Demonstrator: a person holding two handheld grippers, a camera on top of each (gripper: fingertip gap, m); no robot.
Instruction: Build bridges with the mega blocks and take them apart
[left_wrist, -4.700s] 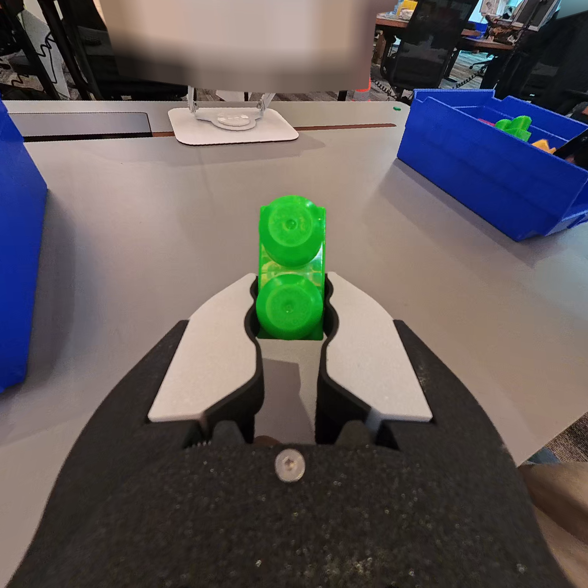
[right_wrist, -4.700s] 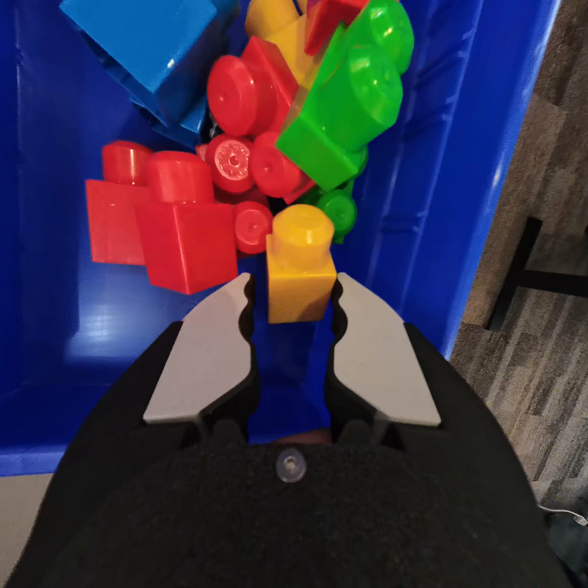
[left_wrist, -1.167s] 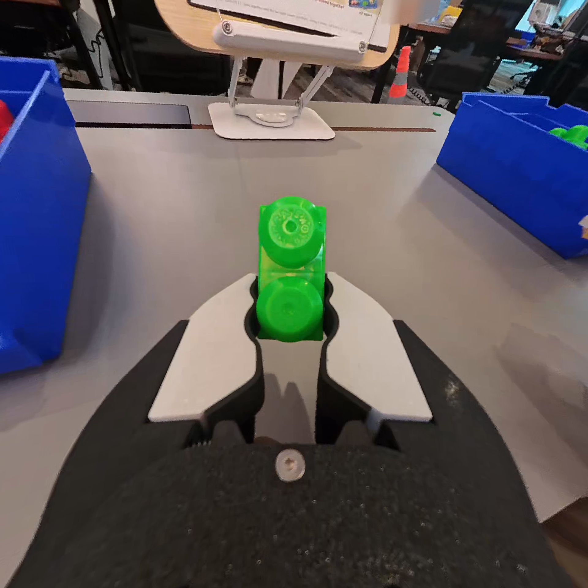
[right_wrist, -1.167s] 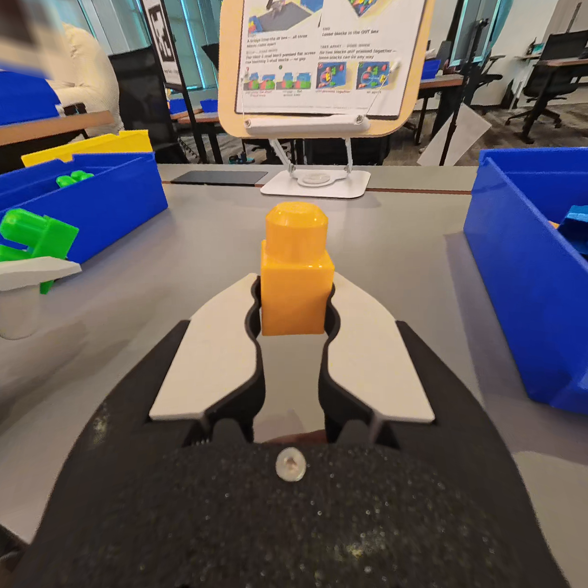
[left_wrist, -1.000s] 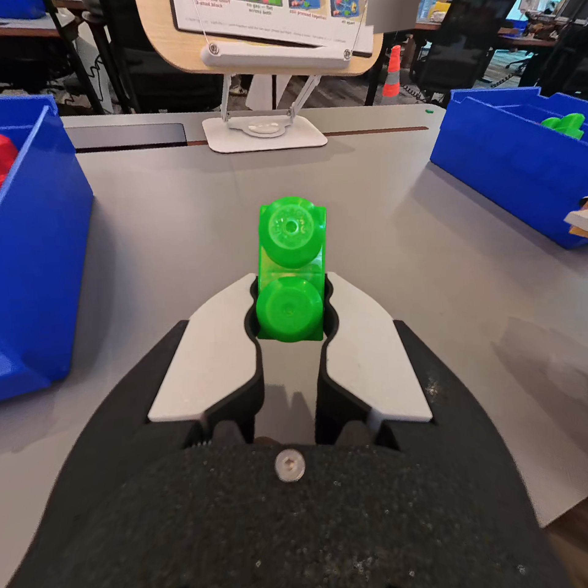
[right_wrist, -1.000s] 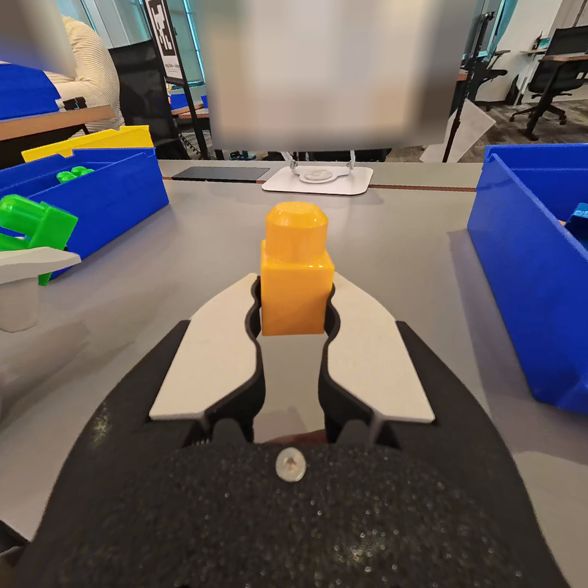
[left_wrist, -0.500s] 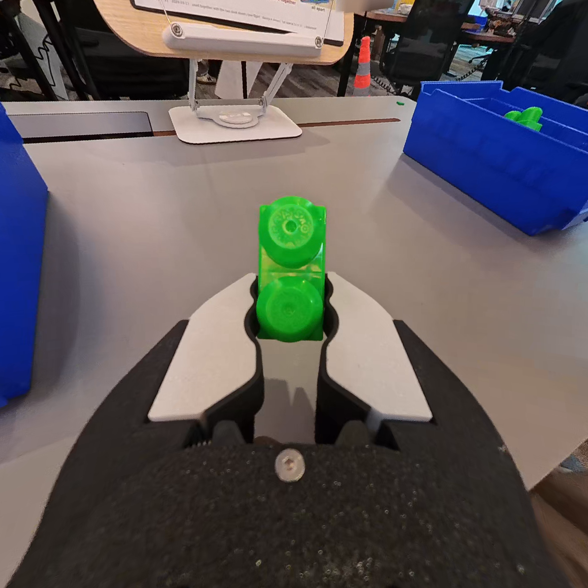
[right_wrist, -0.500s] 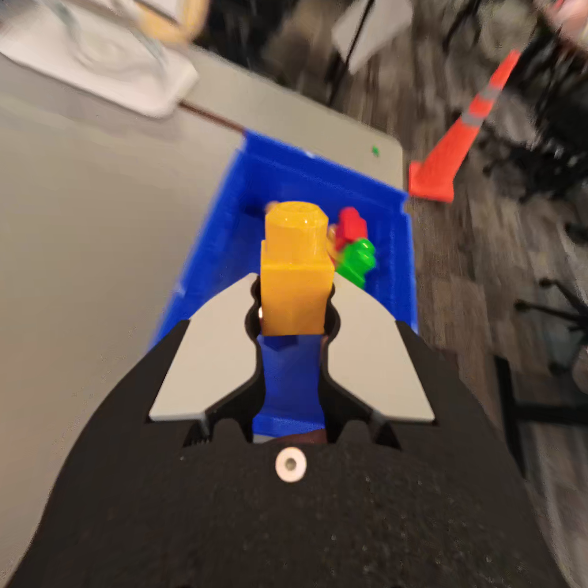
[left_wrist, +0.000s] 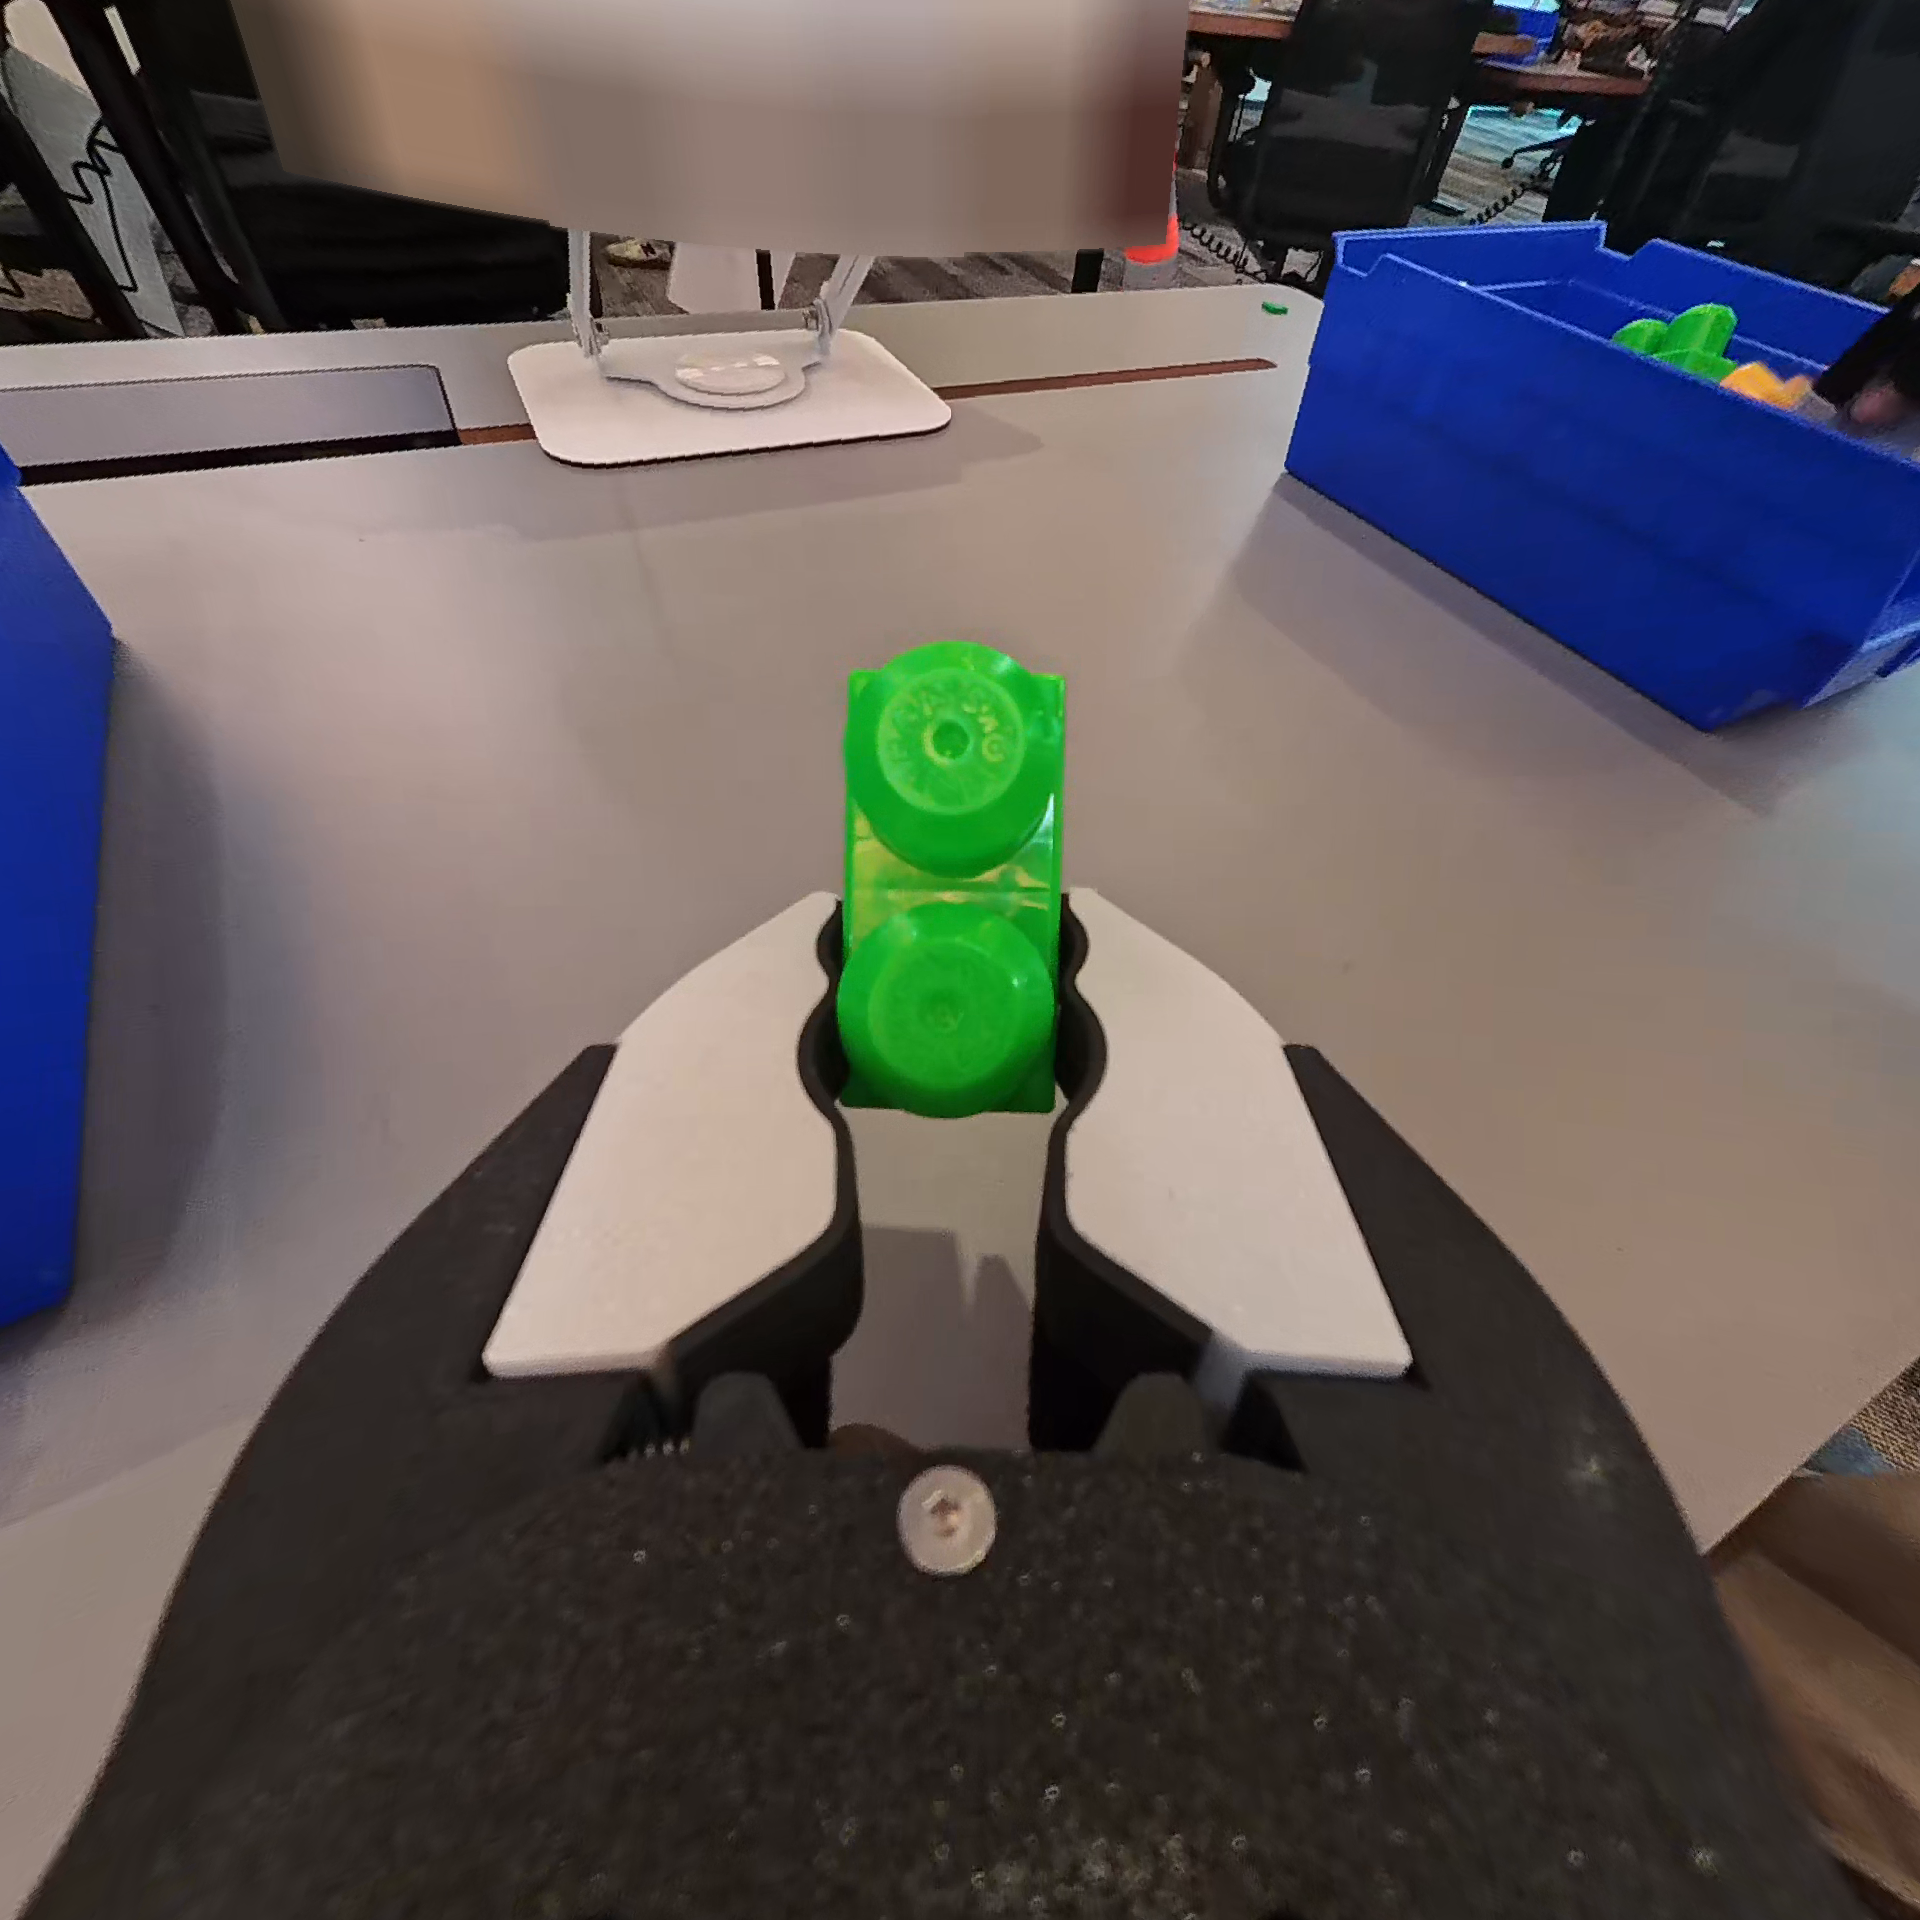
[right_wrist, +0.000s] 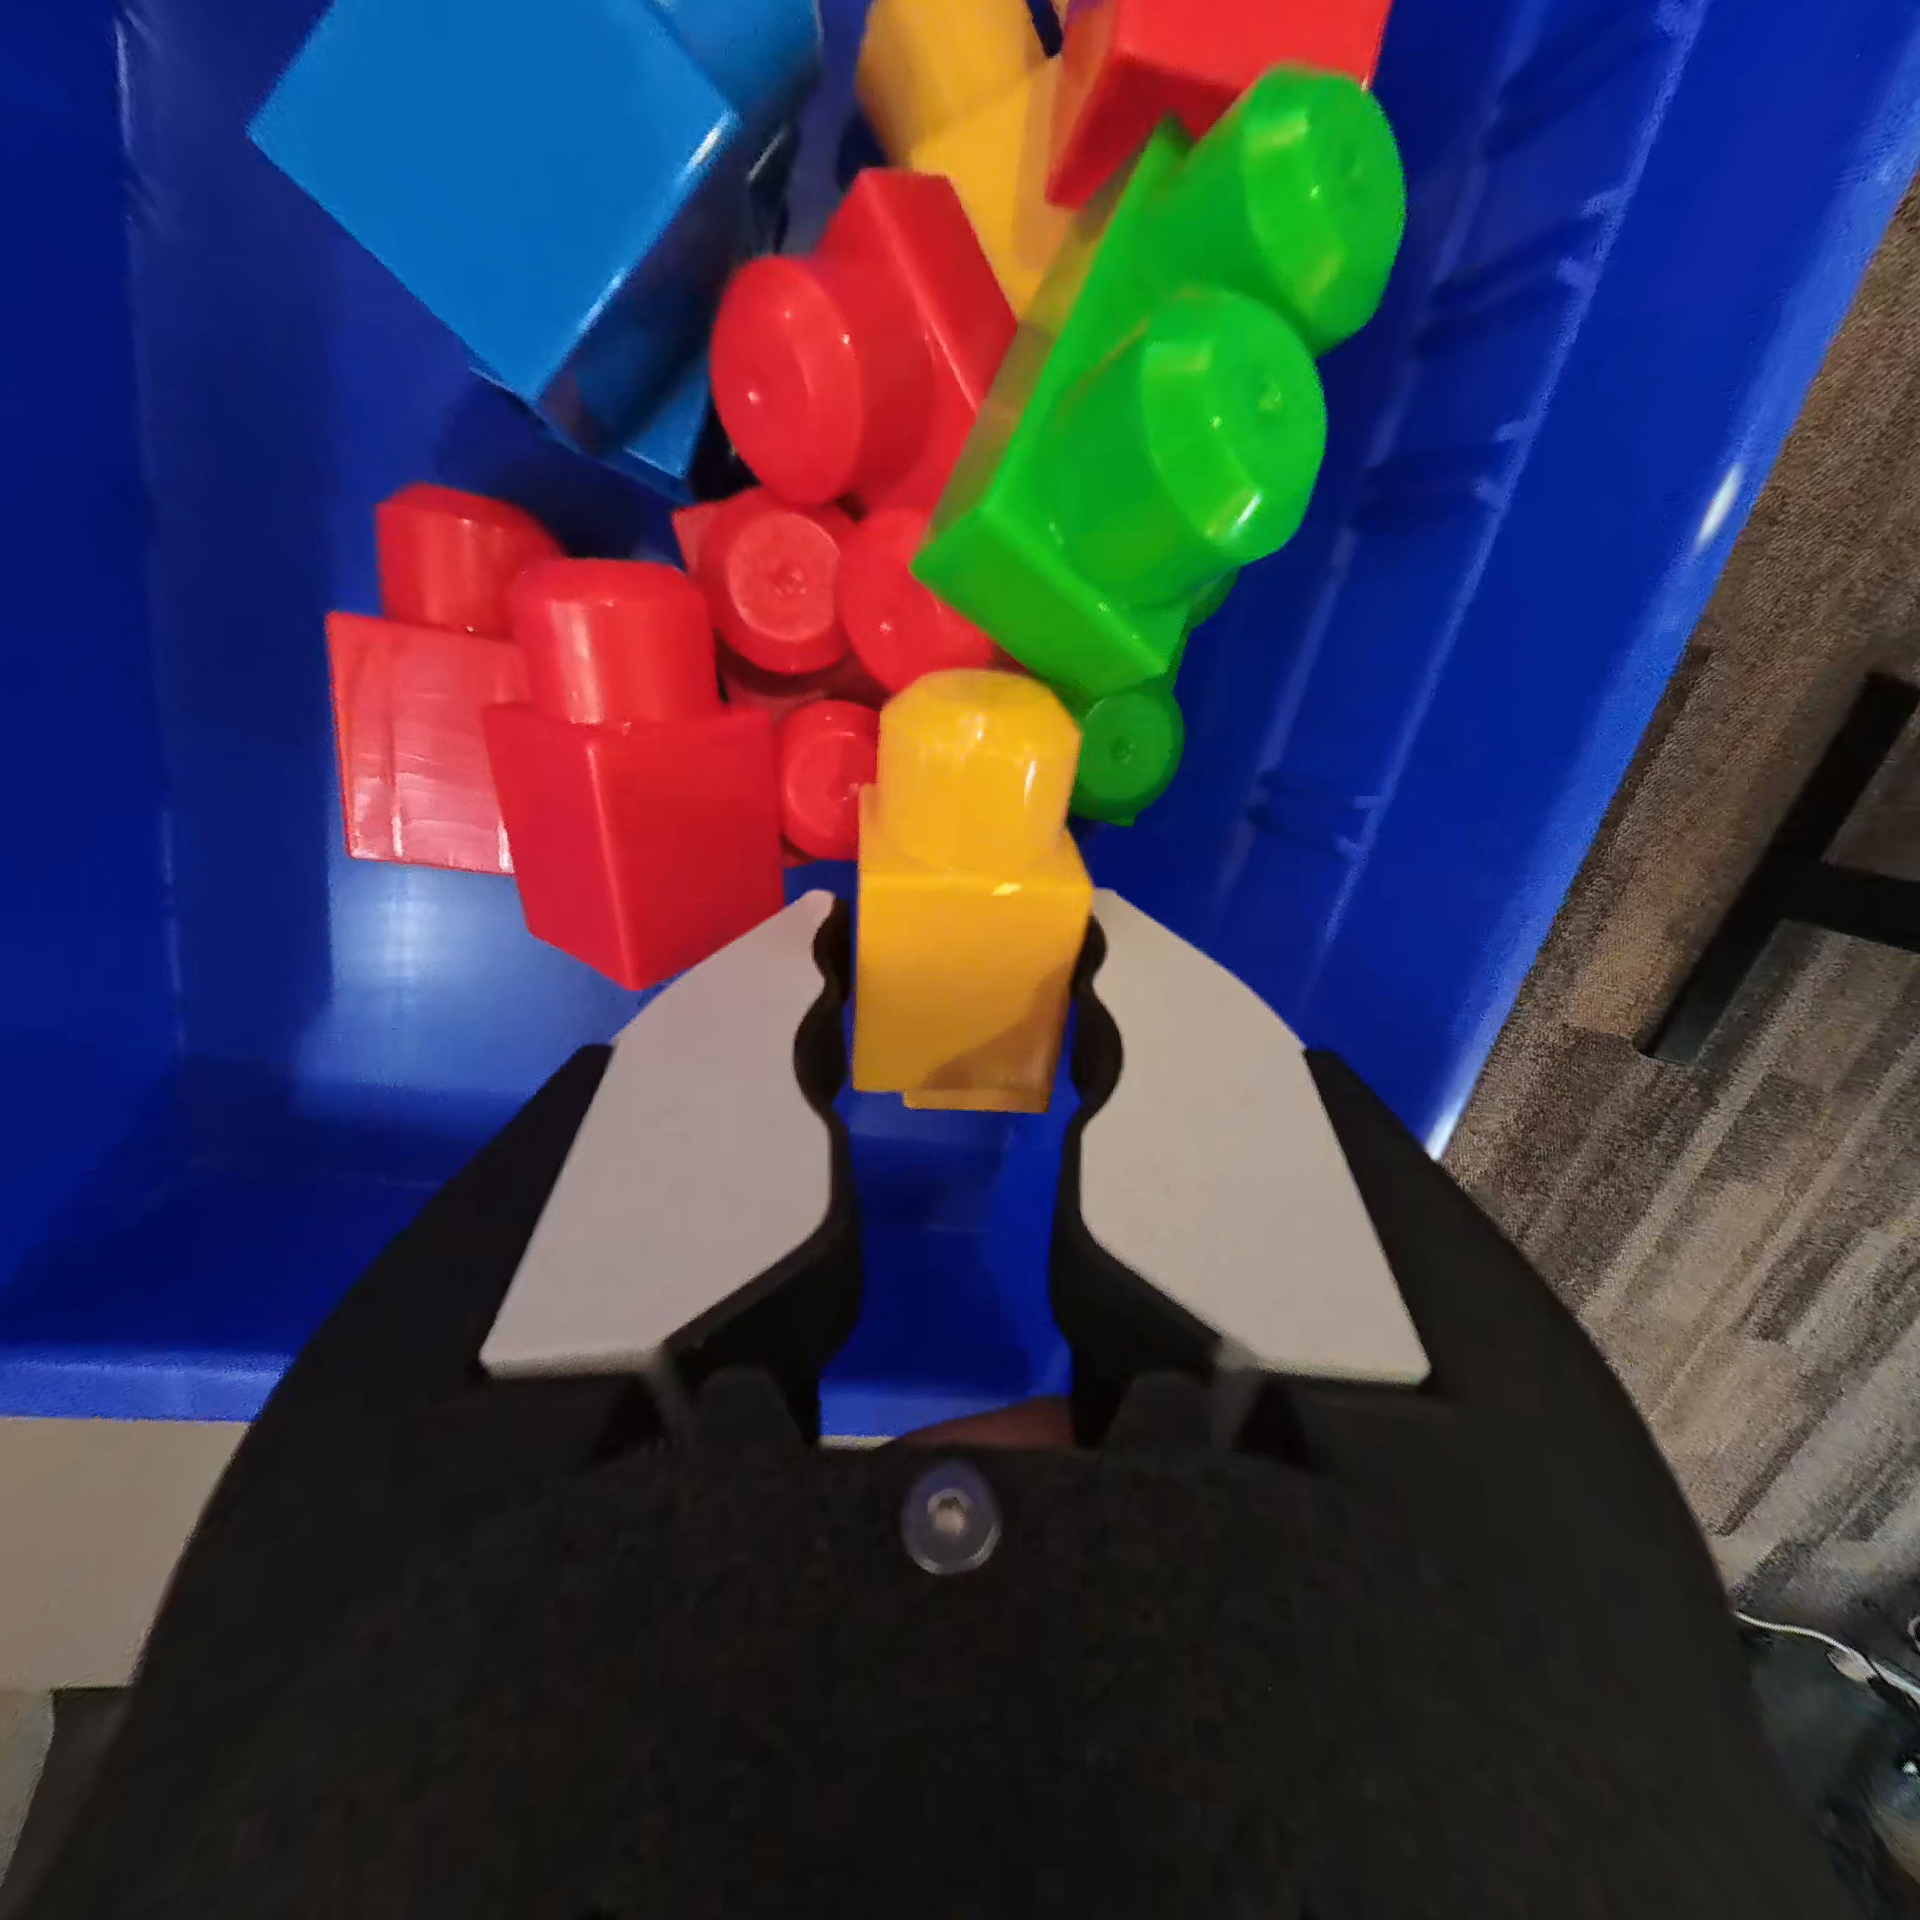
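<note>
While the left gripper is clamped on a green two-stud block above the bare grey table, the right gripper is over the blue bin with a yellow one-stud block between its fingers. That yellow block looks blurred and slightly skewed, and the fingers seem to stand just off its sides, so I cannot tell whether the grip holds it or is letting it go. Beneath it lies a heap of loose pieces: red blocks, a green two-stud block, a blue block and more yellow toward the bin's far end. My judgement is that the step in hand is returning the yellow piece to the bin, part of the taking-apart half of the task. To do it well, the release should happen low over the free blue floor near the red blocks, rather than onto the sloping green piece, where it could bounce toward the bin's wall and the carpet beyond. The fingers should spread fully before lifting straight up so the ridged pads do not drag the block along. Meanwhile the left gripper should keep its green block level and clear of the table's other bin until its turn comes.
</note>
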